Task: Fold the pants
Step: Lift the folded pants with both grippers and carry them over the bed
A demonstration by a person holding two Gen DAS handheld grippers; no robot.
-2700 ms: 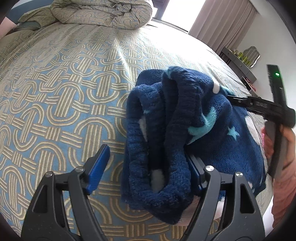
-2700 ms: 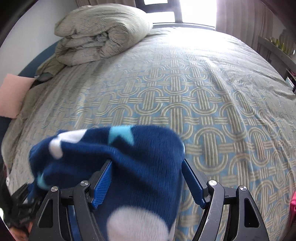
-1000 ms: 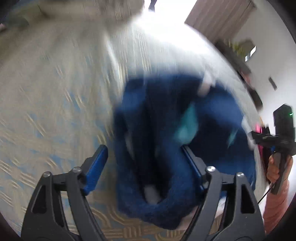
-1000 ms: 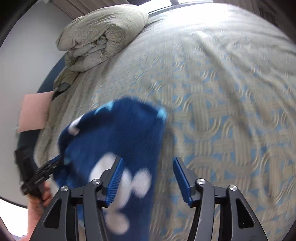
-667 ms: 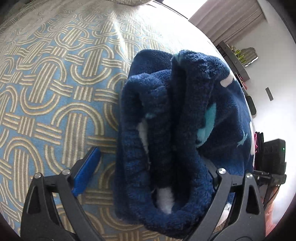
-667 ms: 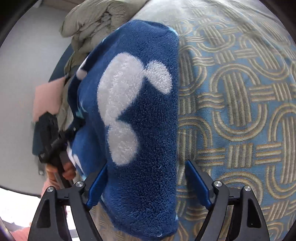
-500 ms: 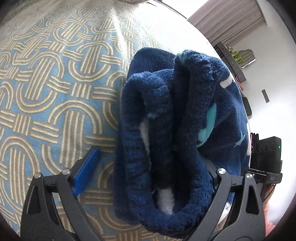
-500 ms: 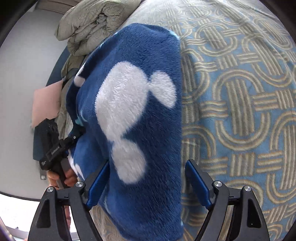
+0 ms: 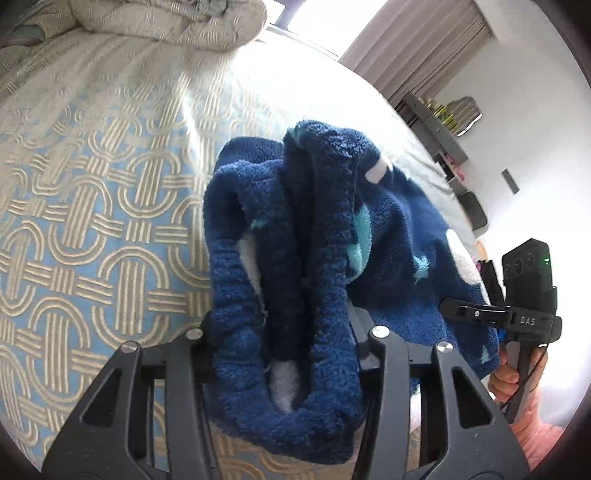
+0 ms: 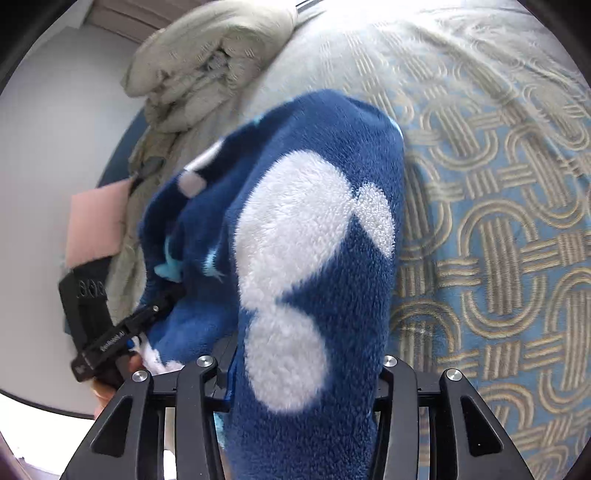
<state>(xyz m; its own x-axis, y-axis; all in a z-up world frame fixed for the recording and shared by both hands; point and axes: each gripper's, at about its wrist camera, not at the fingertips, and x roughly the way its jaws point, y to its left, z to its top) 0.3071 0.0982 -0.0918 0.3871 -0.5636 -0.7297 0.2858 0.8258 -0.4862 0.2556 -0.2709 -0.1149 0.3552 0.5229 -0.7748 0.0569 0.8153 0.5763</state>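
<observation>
Since half a second ago your left gripper (image 9: 282, 332) has closed; it now clamps the bunched waistband of the pants (image 9: 317, 236). Your right gripper (image 10: 303, 365) pinches another fold, held above the bed cover (image 10: 498, 221). Only the right view shows the pink cushion (image 10: 96, 225).

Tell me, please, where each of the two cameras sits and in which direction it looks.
Left wrist: on the left gripper, looking along its fingers at the bunched blue pants over the bed; right gripper alongside.
Right wrist: on the right gripper, facing the pants; left gripper alongside.
Shared: pants, bed, folded duvet.
</observation>
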